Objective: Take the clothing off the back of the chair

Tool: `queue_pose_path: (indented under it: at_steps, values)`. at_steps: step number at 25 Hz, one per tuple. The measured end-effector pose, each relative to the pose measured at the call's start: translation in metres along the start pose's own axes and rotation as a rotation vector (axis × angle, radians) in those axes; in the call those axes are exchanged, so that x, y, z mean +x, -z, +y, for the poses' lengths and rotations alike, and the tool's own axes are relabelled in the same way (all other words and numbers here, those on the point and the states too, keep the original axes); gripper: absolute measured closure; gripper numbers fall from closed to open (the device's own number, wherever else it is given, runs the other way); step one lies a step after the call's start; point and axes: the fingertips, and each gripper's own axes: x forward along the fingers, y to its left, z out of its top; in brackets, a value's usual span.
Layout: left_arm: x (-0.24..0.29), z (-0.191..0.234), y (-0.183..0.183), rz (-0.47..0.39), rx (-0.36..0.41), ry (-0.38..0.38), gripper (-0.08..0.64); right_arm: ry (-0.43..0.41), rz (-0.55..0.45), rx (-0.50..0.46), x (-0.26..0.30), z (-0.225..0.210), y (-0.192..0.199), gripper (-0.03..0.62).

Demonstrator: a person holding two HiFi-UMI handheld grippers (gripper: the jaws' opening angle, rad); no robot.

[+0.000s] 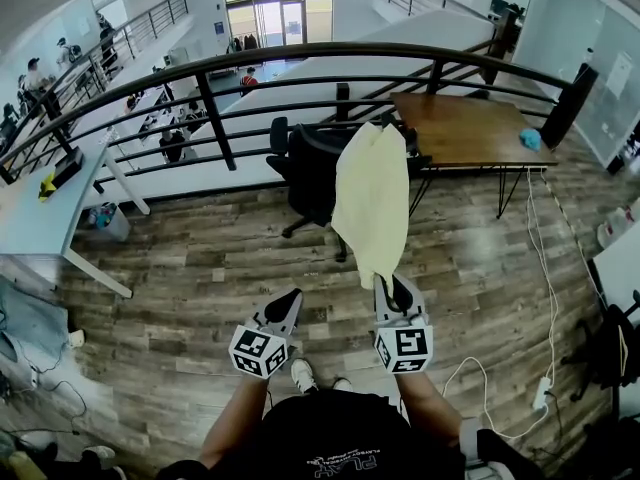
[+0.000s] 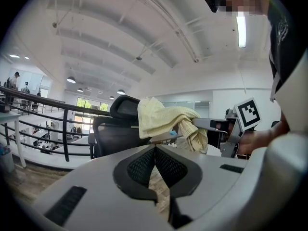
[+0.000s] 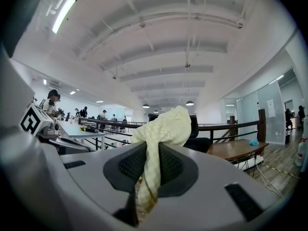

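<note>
Out in front of the chair [image 1: 305, 168], your right hand-held gripper [image 1: 392, 293] is clenched on the yellow clothing [image 1: 372, 198], left hand-held gripper [image 1: 288, 300] closed and empty, so hold that pinch firm and draw it clear of that chair.

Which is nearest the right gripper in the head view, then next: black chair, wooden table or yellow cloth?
1. Yellow cloth, pinched in the right gripper.
2. Black chair, just behind it, leftward.
3. Wooden table, farther back, rightward.
</note>
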Motion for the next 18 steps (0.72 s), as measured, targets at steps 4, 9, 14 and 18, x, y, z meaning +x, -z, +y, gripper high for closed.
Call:
queue_pose_path:
  at_steps: [4,9,14,18]
  values:
    - [0.002,-0.001,-0.002,0.002,0.007,0.007,0.546,0.001,-0.003,-0.001,0.002,-0.002,-0.001,0.529]
    - [0.002,0.001,-0.002,0.004,0.007,0.004,0.546,0.009,0.013,0.007,0.007,-0.007,0.002,0.529]
    - [0.004,0.008,0.001,0.004,0.001,0.001,0.546,0.013,0.061,0.029,0.017,-0.012,0.022,0.529]
    - [0.005,0.016,0.001,0.007,-0.005,-0.007,0.546,0.024,0.080,0.041,0.024,-0.018,0.029,0.529]
